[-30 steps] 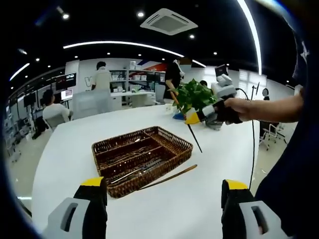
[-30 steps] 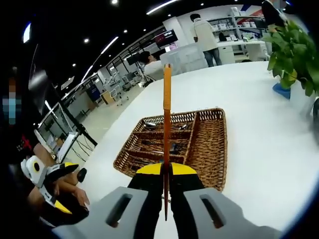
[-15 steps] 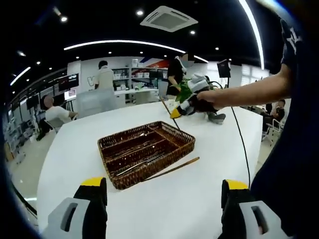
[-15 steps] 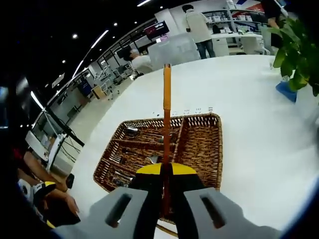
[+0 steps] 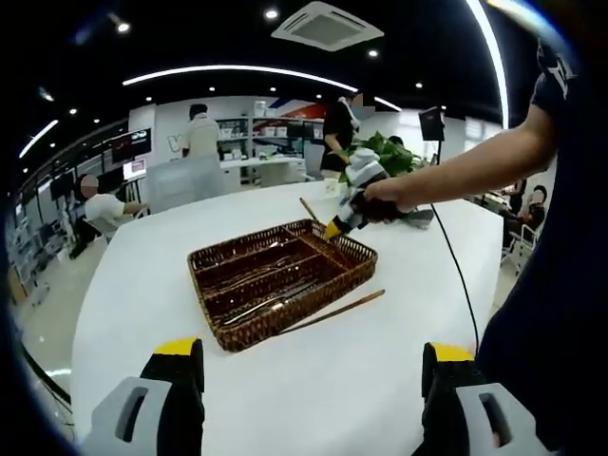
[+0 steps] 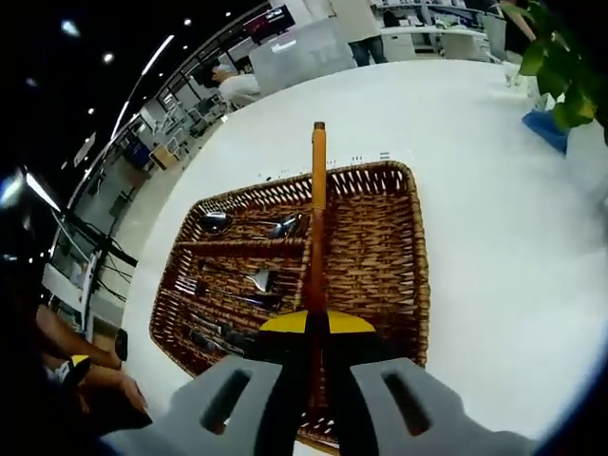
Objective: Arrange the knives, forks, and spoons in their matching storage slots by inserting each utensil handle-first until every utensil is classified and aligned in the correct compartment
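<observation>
Right gripper view is showing the right gripper (image 6: 313, 328) with its fingers clamped on a slim orange-handled utensil (image 6: 317, 204), whose working end I cannot make out, held out over the wicker cutlery tray (image 6: 394, 275) on the white bench (image 6: 494, 237). Beyond the fingertips, spoons (image 6: 249, 224) are lying in the far narrow slot, and forks and knives are filling the slots to the left, while the wide compartment under the utensil is looking bare. The risk, as I judge it, is that the long handle is lining up over a divider, so a tilted descent could leave it bridging two slots or knocking the sorted pieces askew. Left gripper view is showing the left gripper (image 5: 313, 380) with its fingers apart and idle near the bench edge; a second long stick-like utensil (image 5: 334, 311) is lying just beside the tray. Compared with a second ago, the right gripper has come from off to the tray's side to directly above it, and lower.
</observation>
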